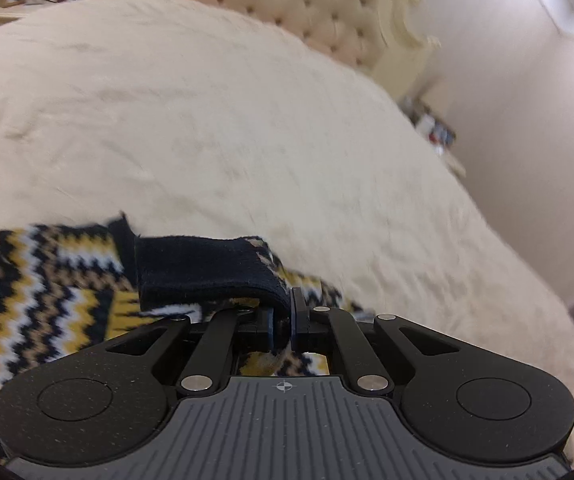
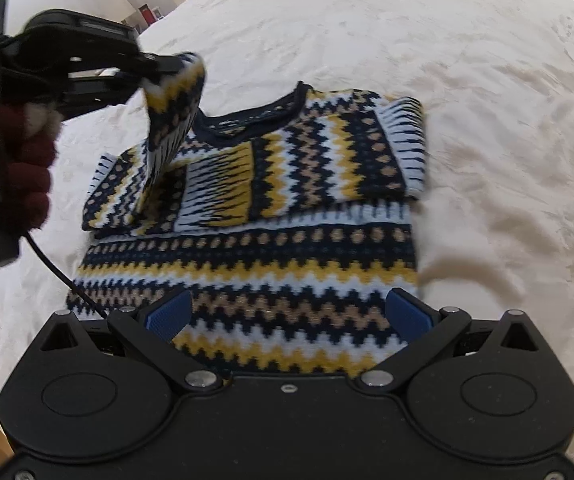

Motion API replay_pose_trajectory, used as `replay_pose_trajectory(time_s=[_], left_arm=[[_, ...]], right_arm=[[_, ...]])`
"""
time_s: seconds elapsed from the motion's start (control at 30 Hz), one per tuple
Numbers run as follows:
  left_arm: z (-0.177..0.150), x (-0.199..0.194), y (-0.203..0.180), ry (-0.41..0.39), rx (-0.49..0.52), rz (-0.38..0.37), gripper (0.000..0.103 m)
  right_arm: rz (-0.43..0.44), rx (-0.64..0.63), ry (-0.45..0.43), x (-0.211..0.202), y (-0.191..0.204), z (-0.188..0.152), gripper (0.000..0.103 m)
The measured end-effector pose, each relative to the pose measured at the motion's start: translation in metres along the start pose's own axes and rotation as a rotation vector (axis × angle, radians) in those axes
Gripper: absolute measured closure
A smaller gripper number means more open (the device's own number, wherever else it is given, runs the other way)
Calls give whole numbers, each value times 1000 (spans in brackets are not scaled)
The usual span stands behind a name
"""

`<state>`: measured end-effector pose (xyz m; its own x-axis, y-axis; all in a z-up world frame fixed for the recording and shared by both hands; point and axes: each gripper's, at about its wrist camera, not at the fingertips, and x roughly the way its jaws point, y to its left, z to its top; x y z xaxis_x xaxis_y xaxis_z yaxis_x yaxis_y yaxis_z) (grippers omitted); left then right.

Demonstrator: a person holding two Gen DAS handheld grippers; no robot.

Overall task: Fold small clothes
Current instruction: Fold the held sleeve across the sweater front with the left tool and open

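Note:
A small knitted sweater (image 2: 271, 216) with navy, yellow, tan and white zigzag bands lies flat on the cream bedspread (image 2: 467, 92). Its right sleeve is folded across the chest. My left gripper (image 2: 163, 66) is shut on the left sleeve (image 2: 173, 120) and holds its cuff lifted above the sweater's left side. In the left wrist view the left gripper (image 1: 283, 320) pinches the navy cuff (image 1: 207, 268), with the sweater (image 1: 39, 288) below at the left. My right gripper (image 2: 289, 314) is open and empty, hovering over the sweater's hem with its blue pads (image 2: 169, 314) wide apart.
A tufted cream headboard (image 1: 307, 12) stands at the far end of the bed. A nightstand (image 1: 11, 8) with small items is at the back left. The bed's right edge (image 1: 527, 264) drops off beside a white wall. A black cable (image 2: 53, 268) hangs from the left gripper.

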<state>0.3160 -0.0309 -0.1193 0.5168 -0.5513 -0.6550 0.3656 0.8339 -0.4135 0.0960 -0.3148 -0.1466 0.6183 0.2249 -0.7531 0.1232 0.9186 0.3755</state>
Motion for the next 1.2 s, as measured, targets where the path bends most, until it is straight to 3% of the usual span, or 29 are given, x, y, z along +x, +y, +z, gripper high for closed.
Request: replay_pose_trajectory(time_s=[0.03, 0.1, 0.17, 0.3, 0.47, 0.6, 0.97, 1.2], left_arm=[[-3, 7, -2, 29, 6, 2, 94], [-10, 13, -8, 68, 11, -15, 64], [-16, 14, -9, 86, 25, -43, 48], [-24, 6, -12, 117, 97, -82, 31], [-28, -9, -11, 116, 156, -71, 27], [-28, -7, -5, 117, 160, -13, 26], [-22, -29, 104, 140, 41, 256, 26], [-14, -23, 142, 154, -6, 316, 26]], right_arm=[[-2, 2, 1, 0, -2, 0, 1], [-7, 8, 0, 0, -6, 1, 1], [-10, 15, -3, 1, -9, 2, 1], [-18, 30, -6, 5, -9, 2, 1], [-34, 39, -13, 11, -2, 3, 1], [-43, 16, -12, 20, 10, 7, 1], [-42, -152, -25, 62, 59, 48, 1], [-73, -286, 22, 116, 83, 70, 1]])
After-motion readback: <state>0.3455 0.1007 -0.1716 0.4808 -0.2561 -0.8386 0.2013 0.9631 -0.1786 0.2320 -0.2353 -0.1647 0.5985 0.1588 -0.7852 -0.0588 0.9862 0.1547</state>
